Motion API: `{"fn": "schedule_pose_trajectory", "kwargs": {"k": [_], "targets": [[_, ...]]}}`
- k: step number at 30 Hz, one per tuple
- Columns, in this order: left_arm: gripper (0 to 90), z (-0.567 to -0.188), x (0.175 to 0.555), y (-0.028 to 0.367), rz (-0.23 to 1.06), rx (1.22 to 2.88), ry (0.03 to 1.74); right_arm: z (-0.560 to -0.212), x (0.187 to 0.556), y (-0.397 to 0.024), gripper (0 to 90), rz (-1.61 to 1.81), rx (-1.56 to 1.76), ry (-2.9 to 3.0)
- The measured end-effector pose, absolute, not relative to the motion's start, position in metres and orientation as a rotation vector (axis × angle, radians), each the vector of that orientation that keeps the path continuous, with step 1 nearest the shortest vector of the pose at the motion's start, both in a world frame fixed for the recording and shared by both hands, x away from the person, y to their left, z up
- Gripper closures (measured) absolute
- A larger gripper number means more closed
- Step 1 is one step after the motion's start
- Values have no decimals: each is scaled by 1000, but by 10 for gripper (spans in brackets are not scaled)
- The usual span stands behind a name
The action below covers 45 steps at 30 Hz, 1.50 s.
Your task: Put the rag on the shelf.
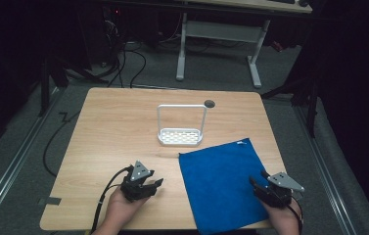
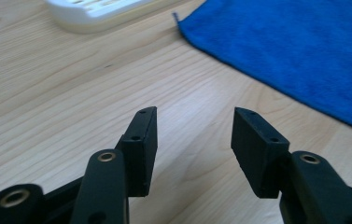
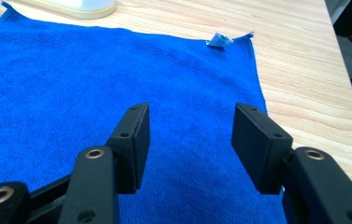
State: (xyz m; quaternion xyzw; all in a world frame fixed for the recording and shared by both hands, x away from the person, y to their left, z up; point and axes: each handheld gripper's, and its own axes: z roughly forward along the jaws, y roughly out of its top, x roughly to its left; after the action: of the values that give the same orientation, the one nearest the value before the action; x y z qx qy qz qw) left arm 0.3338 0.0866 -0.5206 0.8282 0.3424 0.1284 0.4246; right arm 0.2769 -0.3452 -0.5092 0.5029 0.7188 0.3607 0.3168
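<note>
A blue cloth (image 1: pixel 221 178) lies flat on the right half of the wooden table (image 1: pixel 118 122), one corner hanging over the front edge. My left gripper (image 1: pixel 155 183) rests near the front edge, left of the cloth, jaws open over bare wood (image 2: pixel 194 126). The cloth (image 2: pixel 295 51) shows ahead and to the right of it. My right gripper (image 1: pixel 256 180) sits over the cloth's right front part, open with nothing between its fingers (image 3: pixel 190 119). The cloth (image 3: pixel 94 70) spreads out before it, a small white tag (image 3: pixel 219 40) at its far corner.
A white rack (image 1: pixel 181 131) with a tall wire handle stands mid-table, just beyond the cloth's far left corner; its base (image 2: pixel 89 11) shows ahead of the left gripper. A dark round hole (image 1: pixel 209 103) sits near the table's back edge. Desk legs and cables stand behind.
</note>
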Motion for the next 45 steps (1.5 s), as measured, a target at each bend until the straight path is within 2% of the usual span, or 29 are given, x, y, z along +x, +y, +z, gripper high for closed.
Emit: {"fn": "schedule_pose_trajectory", "kwargs": {"k": [8, 13, 21, 24, 29, 35, 45], "targets": [[550, -520, 321, 38, 248, 2145, 708, -511, 269, -354, 532, 924, 1346, 1896], [609, -520, 311, 3, 182, 2177, 602, -510, 266, -357, 701, 910, 1381, 1896], [738, -525, 311, -18, 156, 2208, 562, -510, 267, -360, 899, 852, 1396, 1913], [800, -529, 312, -20, 157, 2231, 559, -513, 268, -358, 900, 810, 1382, 1948], [848, -529, 312, -18, 169, 2237, 553, -523, 273, -358, 900, 749, 1418, 2010], [856, -529, 314, -7, 159, 2229, 574, -525, 272, -354, 900, 762, 1414, 2032], [856, -528, 321, 34, 181, 2220, 691, -524, 265, -317, 900, 822, 1304, 2167]]}}
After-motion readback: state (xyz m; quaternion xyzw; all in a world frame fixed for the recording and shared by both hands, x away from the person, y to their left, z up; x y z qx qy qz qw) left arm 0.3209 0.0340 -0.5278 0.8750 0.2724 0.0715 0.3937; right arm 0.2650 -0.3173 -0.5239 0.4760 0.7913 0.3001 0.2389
